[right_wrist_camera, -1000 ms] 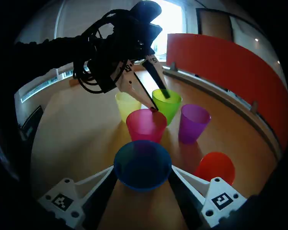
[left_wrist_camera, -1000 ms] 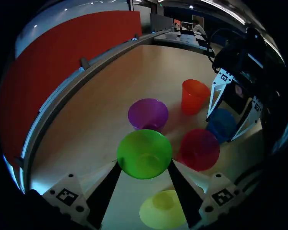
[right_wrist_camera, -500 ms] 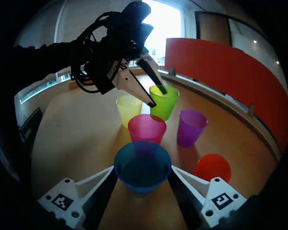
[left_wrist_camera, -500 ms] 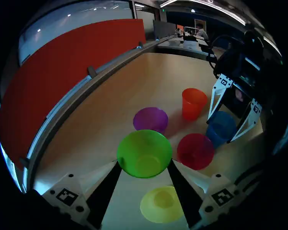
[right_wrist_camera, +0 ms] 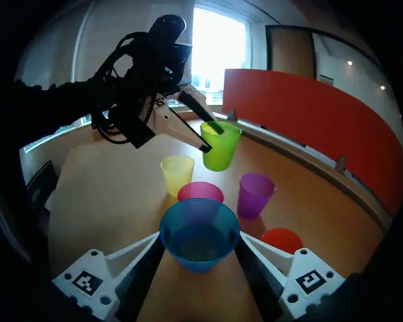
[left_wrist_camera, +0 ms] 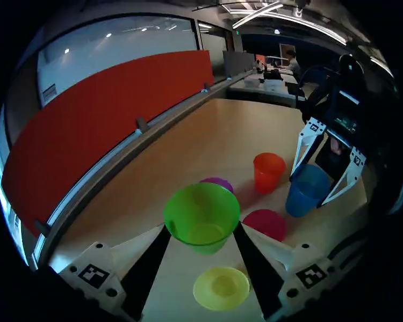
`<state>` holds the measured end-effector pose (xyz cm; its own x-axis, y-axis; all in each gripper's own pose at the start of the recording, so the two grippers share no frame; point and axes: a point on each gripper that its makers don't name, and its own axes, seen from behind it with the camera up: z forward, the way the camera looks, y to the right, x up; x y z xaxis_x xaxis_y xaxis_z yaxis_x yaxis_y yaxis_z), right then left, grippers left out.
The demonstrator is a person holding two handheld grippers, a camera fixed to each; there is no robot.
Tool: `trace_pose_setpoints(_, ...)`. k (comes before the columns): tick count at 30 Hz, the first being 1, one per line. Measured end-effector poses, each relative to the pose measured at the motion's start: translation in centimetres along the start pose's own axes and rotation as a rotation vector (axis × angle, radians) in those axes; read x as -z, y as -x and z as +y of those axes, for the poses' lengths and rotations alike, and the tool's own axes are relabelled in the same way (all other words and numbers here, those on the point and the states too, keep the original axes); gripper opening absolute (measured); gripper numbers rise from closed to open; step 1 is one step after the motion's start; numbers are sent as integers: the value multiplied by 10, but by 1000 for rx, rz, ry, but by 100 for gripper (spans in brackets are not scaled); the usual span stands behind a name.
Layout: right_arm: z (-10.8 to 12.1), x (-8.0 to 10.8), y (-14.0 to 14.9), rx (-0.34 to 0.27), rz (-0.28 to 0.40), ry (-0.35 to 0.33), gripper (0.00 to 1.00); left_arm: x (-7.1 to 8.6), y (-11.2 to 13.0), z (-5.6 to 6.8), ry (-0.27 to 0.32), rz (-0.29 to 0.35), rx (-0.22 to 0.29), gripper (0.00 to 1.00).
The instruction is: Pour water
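Note:
My left gripper (left_wrist_camera: 201,231) is shut on a green cup (left_wrist_camera: 202,216), held up in the air above the wooden table (left_wrist_camera: 212,134). The right gripper view shows that gripper (right_wrist_camera: 207,137) and the green cup (right_wrist_camera: 220,145) hanging over the other cups. My right gripper (right_wrist_camera: 200,244) is shut on a blue cup (right_wrist_camera: 200,233) with water in it, also lifted; the left gripper view has the blue cup (left_wrist_camera: 307,189) at the right between the white fingers (left_wrist_camera: 304,140). Standing on the table are a yellow cup (right_wrist_camera: 177,173), a pink cup (right_wrist_camera: 200,191), a purple cup (right_wrist_camera: 254,193) and an orange cup (right_wrist_camera: 282,240).
A red partition (left_wrist_camera: 105,112) with a grey rail runs along the table's far edge. A person's dark sleeve (right_wrist_camera: 51,112) holds the left gripper. A bright window (right_wrist_camera: 217,48) lies behind. Bare table stretches beyond the orange cup (left_wrist_camera: 267,170).
Both grippers have risen with their cups. The green cup now hangs well above the table, and the standing cups look smaller and lower in both views.

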<state>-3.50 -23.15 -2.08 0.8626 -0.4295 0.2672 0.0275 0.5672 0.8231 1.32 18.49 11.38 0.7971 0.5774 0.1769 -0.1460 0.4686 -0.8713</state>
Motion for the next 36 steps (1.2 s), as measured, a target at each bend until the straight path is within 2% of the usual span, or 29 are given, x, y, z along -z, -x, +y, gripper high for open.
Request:
trace_pose_setpoints(14,-6,27,-37,14,88,55,88,31,-31,17,-72,183,63,83)
trace_pose_setpoints(21,-7,39,-54,11,135,76,88,45,-39,25,-103,276,117,84)
trace_pose_setpoints(30,-10,47,-69,-2,180,90,88,62,-41,39,-129,363,153,83)
trace_pose_setpoints(36,-11,51,-79,-7,207,94,88,71,-43,41,-142,396,178,83)
